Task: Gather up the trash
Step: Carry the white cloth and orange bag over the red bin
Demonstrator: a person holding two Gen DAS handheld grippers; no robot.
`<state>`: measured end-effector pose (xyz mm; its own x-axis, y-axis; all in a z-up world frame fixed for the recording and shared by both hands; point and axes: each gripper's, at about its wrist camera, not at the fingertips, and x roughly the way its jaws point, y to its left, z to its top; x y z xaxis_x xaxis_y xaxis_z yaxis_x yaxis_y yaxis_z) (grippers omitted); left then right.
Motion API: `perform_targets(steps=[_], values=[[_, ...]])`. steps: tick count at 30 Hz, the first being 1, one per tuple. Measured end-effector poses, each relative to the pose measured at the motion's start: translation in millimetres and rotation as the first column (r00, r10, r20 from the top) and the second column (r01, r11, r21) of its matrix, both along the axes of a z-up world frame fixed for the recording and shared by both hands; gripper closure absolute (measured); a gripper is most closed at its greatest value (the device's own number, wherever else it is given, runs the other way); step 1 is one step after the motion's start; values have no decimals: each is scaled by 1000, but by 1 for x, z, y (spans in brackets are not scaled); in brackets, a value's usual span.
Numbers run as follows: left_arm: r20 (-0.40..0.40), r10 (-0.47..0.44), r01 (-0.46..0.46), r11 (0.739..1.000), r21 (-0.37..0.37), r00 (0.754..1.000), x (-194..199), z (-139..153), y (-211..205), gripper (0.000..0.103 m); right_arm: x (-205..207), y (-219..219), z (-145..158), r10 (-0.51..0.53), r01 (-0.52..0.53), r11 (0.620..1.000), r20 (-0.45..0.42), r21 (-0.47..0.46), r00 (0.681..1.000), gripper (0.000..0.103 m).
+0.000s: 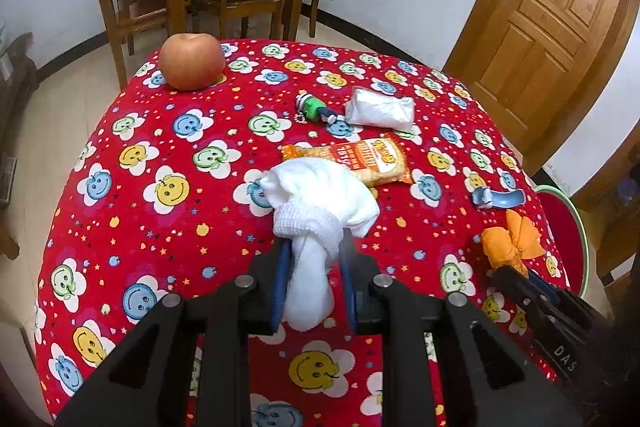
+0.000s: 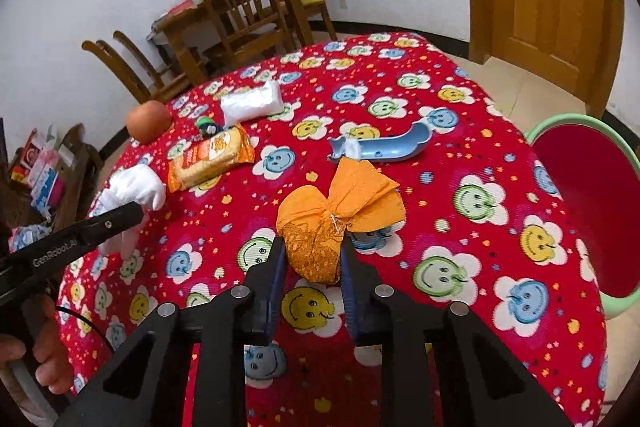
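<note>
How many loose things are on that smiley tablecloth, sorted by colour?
White: 2, the sock and the plastic packet
Orange: 3, the apple, the snack pack and the mesh bundle
Blue: 1, the scoop-shaped dish
Green: 1, the small toy
Total: 7

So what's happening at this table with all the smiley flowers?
A person is clearing rubbish off the table with a pair of tongs in each hand. The left tongs are clamped on a white sock-like cloth, and the right tongs have just been closing and now pinch an orange paper bundle. A snack packet, a white wad, a blue holder and an apple lie untouched. A red basin sits beside the table.
</note>
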<state>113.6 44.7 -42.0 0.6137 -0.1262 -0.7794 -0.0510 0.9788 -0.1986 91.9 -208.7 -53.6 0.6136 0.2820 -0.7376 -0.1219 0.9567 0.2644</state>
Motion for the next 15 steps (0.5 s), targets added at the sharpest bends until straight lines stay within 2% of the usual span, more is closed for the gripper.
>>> perform_targets(steps=[15], values=[[41,-82,81,997,14,996,-9,23,-38,80,-29,-41,30,-77,74,996,74,48,994,78]])
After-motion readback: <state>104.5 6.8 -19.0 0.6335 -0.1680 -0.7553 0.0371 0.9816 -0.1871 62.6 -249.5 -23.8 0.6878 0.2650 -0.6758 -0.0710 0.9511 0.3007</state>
